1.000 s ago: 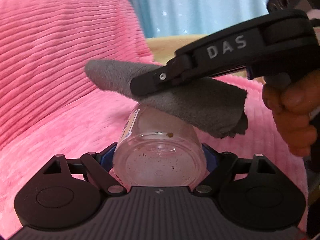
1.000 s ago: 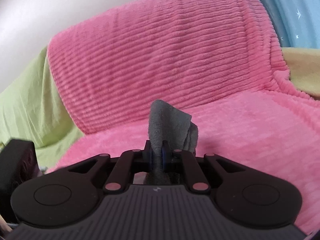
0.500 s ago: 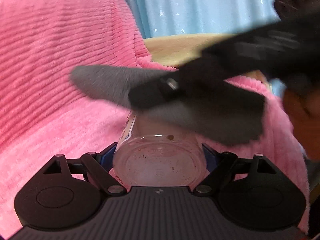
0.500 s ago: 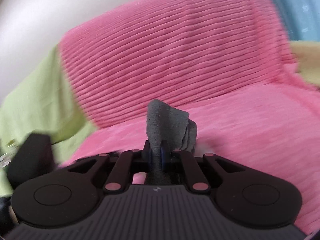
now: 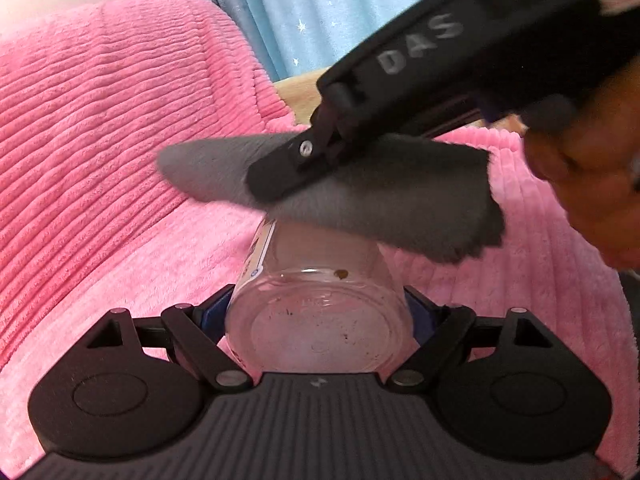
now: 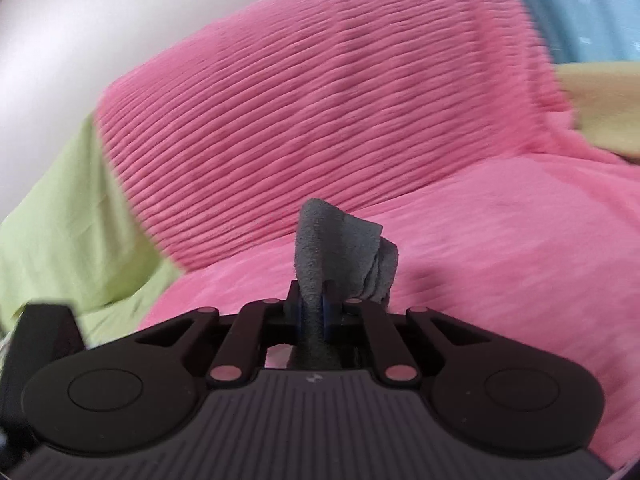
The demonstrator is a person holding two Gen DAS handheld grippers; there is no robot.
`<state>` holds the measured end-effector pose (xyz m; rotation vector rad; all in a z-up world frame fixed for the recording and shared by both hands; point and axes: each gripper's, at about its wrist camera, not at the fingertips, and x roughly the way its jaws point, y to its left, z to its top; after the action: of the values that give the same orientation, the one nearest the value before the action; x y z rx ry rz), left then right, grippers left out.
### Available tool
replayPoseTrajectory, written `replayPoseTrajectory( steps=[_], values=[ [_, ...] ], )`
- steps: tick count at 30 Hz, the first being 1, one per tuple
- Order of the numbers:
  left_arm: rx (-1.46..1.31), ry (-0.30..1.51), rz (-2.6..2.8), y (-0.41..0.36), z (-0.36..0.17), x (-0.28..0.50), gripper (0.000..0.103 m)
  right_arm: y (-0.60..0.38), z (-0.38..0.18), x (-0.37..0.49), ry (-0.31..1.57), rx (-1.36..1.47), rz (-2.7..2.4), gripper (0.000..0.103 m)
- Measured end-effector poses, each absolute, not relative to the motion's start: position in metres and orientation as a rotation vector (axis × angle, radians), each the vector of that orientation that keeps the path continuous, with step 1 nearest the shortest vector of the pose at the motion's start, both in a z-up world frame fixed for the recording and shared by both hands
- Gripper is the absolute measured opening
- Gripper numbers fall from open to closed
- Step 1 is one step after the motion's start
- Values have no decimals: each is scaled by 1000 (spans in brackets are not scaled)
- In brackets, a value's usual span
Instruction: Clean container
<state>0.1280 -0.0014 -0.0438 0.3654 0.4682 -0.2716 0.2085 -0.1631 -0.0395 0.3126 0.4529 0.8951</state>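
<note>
A clear glass jar (image 5: 316, 312) with brown specks on its base and a label on its side is held between the fingers of my left gripper (image 5: 318, 310), its base toward the camera. My right gripper (image 5: 280, 176) is shut on a grey cloth (image 5: 384, 200) and holds it against the far end of the jar, whose mouth is hidden by the cloth. In the right wrist view the right gripper (image 6: 314, 308) pinches the grey cloth (image 6: 340, 248), which sticks up folded between the fingers.
A pink ribbed blanket (image 5: 100, 160) covers the sofa seat and backrest behind the jar. A green sheet (image 6: 68, 216) lies at the left and a yellow cloth (image 6: 600, 104) at the right. A blue curtain (image 5: 320, 12) hangs behind. A hand (image 5: 592, 184) holds the right gripper.
The right gripper with the cloth has swung up and tilted over the jar's far end, its handle now higher. The left gripper and the jar have stayed in place.
</note>
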Motion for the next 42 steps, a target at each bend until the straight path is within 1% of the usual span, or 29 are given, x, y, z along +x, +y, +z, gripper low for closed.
replayPoseTrajectory(
  steps=[6,7,12,18,21,23,27,29,31,35,42],
  values=[
    [362,471,-272,0,-44,129,85,-153,-39,187,466,255,1032,7],
    [363,472,-271,0,-44,129,85,-152,-38,188,456,236,1026,6],
    [318,476,-280,5,-41,133,86,-160,-39,207,448,283,910,6],
    [-35,538,-330,42,-34,145,86,-164,-39,205,442,275,901,6],
    [-102,558,-340,48,-37,149,85,-165,-40,207,449,294,898,6],
    [-69,548,-334,45,-35,149,85,-164,-41,209,457,313,897,7],
    [219,494,-272,22,-34,146,85,-161,-38,197,486,294,998,8],
    [286,486,-269,13,-37,142,85,-157,-37,191,480,251,1034,7],
    [296,483,-271,9,-38,134,85,-154,-37,192,462,216,1028,7],
    [310,479,-269,8,-41,135,85,-161,-40,210,463,283,921,7],
    [310,478,-271,9,-40,135,85,-161,-44,197,510,331,1037,7]
  ],
)
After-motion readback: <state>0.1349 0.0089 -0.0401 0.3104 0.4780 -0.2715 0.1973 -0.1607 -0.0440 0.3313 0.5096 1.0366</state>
